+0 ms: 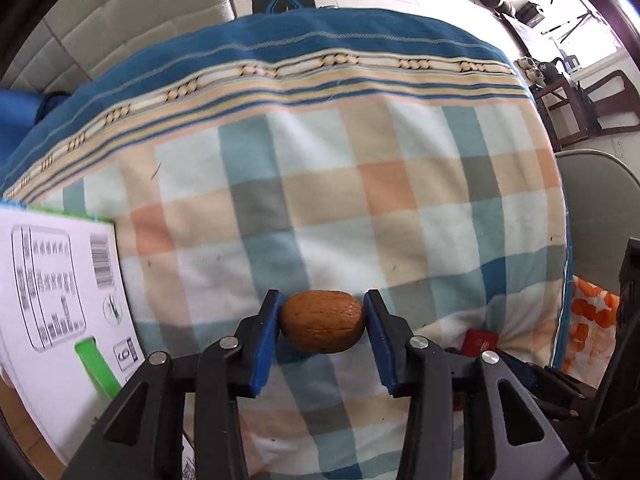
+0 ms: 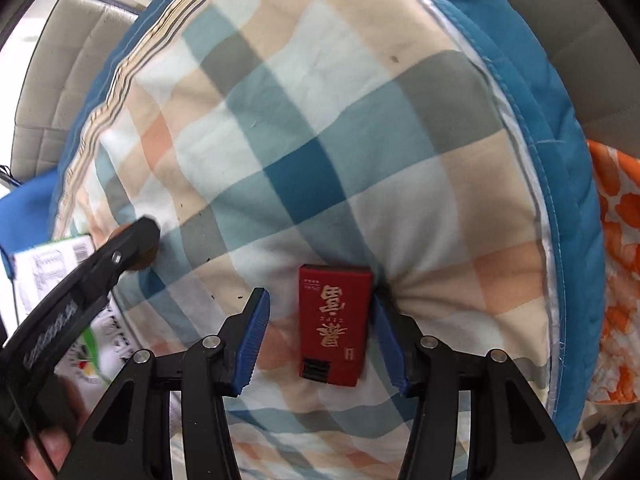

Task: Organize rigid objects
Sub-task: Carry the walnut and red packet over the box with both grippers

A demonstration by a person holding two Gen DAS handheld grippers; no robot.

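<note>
Holding the nut (image 1: 322, 321) clamped in the left gripper (image 1: 322, 322) above the blanket (image 1: 360, 184), probably for carrying, while the right gripper (image 2: 320, 320) sits spread around the red box (image 2: 334, 324), lined up to grab it.

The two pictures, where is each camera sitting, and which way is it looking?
Left wrist: rides the left gripper, looking along its fingers over the checked blanket; they clamp a brown nut.
Right wrist: rides the right gripper, looking down at a red box between open fingers; a bare hand shows.
Shared: blanket, red box, nut, left gripper, white carton.
</note>
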